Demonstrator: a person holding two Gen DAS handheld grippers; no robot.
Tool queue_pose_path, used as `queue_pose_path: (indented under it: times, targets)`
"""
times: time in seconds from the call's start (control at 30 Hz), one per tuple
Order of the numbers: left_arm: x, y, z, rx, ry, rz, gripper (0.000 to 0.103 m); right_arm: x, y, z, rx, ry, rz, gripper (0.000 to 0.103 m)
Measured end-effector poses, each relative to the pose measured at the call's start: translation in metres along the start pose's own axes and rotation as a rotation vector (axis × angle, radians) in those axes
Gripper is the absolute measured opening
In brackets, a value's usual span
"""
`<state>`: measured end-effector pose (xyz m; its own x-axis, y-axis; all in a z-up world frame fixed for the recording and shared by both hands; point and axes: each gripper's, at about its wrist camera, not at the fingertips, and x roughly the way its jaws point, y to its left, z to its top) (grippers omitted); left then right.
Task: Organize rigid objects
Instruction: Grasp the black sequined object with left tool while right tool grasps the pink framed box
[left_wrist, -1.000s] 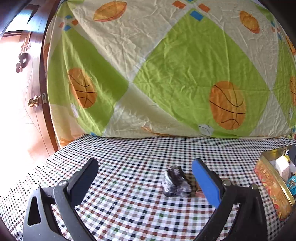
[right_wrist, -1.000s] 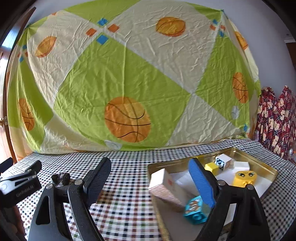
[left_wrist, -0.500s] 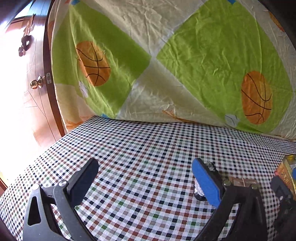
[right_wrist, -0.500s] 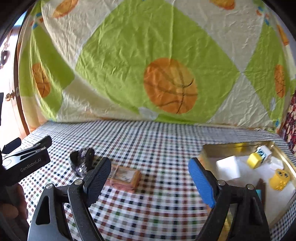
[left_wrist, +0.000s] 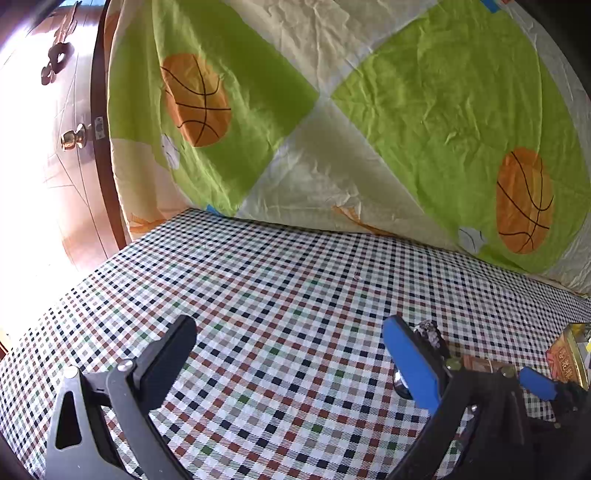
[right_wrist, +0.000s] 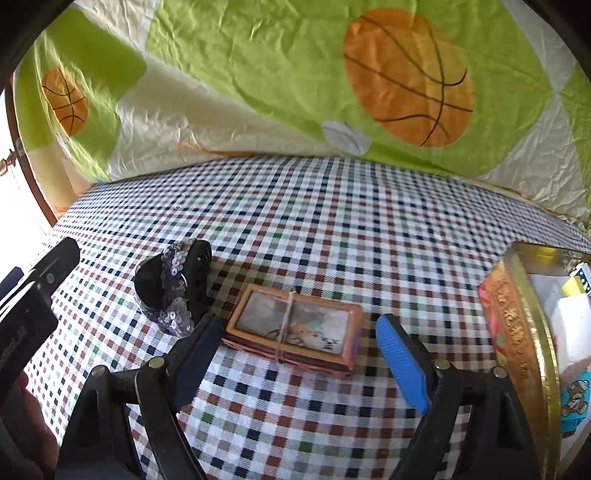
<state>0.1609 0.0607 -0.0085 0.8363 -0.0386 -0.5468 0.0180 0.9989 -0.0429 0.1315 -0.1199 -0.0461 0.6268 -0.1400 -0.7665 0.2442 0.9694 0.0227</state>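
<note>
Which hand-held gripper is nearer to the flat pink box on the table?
Right. The right hand-held gripper has the pink box between its open fingers; the left hand-held gripper stands off to the box's left side.

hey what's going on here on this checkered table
A person is tidying small objects into a gold tin at the table's right side, using a handheld claw in each hand. The right claw is open, its jaws standing to either side of a flat pinkish box tied with string, not gripping it. A black sequined clip lies just left of the box. The left claw is open and empty over bare tablecloth.
</note>
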Motion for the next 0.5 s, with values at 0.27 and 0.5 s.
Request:
queue_pose_path:
  times: [0.27, 0.5]
  targets:
    - [-0.001, 0.004, -0.002, -0.011, -0.004, -0.006, 0.102, 0.008, -0.003, 0.002, 0.004, 0.038, -0.007, 0.083]
    - [0.002, 0.019, -0.003, -0.038, 0.018, -0.030, 0.102, -0.033, -0.023, -0.013, 0.048, -0.102, 0.036, 0.083]
